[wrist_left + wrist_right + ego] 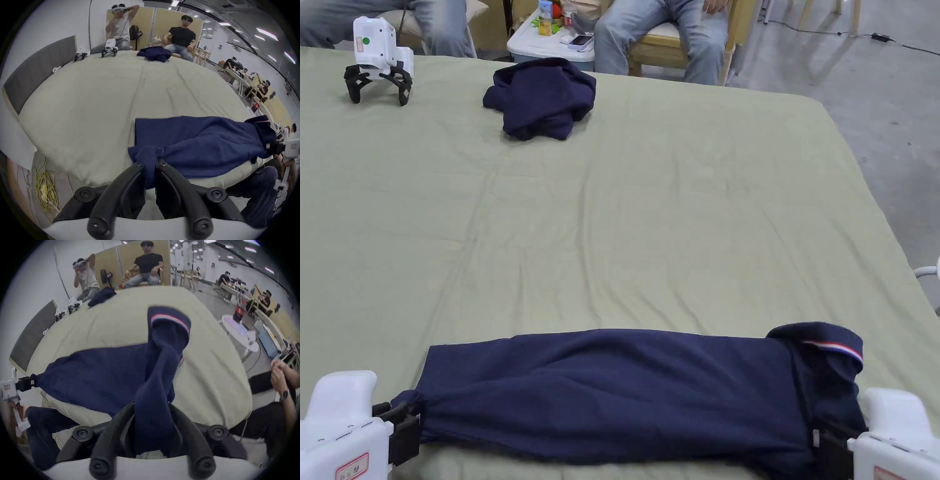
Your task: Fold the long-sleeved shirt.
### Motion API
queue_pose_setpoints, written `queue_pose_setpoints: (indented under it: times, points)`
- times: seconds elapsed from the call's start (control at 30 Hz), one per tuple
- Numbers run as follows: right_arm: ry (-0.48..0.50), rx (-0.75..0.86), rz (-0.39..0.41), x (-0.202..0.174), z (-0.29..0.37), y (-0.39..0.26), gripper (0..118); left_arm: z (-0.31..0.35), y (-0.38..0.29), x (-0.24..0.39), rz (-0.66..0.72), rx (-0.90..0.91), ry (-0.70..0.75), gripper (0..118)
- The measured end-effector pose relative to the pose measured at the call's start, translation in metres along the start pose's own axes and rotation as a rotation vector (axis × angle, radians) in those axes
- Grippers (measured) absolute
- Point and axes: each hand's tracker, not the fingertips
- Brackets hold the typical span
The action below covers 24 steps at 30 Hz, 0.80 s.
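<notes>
A navy long-sleeved shirt lies stretched in a long band along the near edge of the pale green bed cover. Its striped collar sits at the right end. My left gripper is shut on the shirt's left end, and in the left gripper view the cloth is bunched between the two black jaws. My right gripper is shut on the collar end. In the right gripper view a thick fold of the shirt runs up from between the jaws to the collar.
A second navy garment lies crumpled at the far side of the bed. A spare white gripper stands at the far left corner. A seated person and a white box with small items are beyond the far edge. Bare floor lies to the right.
</notes>
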Motion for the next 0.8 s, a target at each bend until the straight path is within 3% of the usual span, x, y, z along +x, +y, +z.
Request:
queue_pose_setpoints:
  times: [0.2, 0.4, 0.43, 0.47, 0.5, 0.53, 0.57, 0.67, 0.8]
  points:
    - [-0.038, -0.036, -0.016, -0.001, -0.024, -0.008, 16, -0.013, -0.005, 0.006, -0.063, -0.031, 0.027, 6]
    - [-0.057, -0.076, 0.022, -0.004, -0.034, -0.008, 16, -0.015, -0.004, 0.007, -0.068, -0.065, 0.046, 8]
    - [-0.05, -0.064, 0.019, -0.002, -0.028, -0.008, 22, -0.014, -0.003, 0.007, -0.076, -0.064, 0.051, 10]
    - [-0.049, -0.048, 0.018, -0.001, -0.023, -0.009, 38, -0.01, -0.004, 0.008, -0.082, -0.058, 0.057, 16]
    - [-0.055, -0.03, 0.021, -0.001, -0.017, -0.009, 58, -0.005, -0.003, 0.008, -0.091, -0.05, 0.066, 24]
    - [-0.055, -0.008, 0.026, 0.0, -0.009, -0.008, 87, 0.0, -0.002, 0.007, -0.09, -0.038, 0.071, 36]
    - [-0.041, 0.008, 0.026, 0.001, -0.001, -0.006, 111, 0.002, -0.002, 0.003, -0.083, -0.025, 0.068, 54]
    - [-0.006, 0.124, 0.036, -0.006, 0.038, 0.005, 112, 0.023, 0.007, 0.003, -0.076, 0.027, 0.055, 91]
    - [-0.008, 0.251, 0.094, -0.022, 0.076, 0.02, 112, 0.061, 0.031, 0.022, -0.083, 0.153, -0.024, 97]
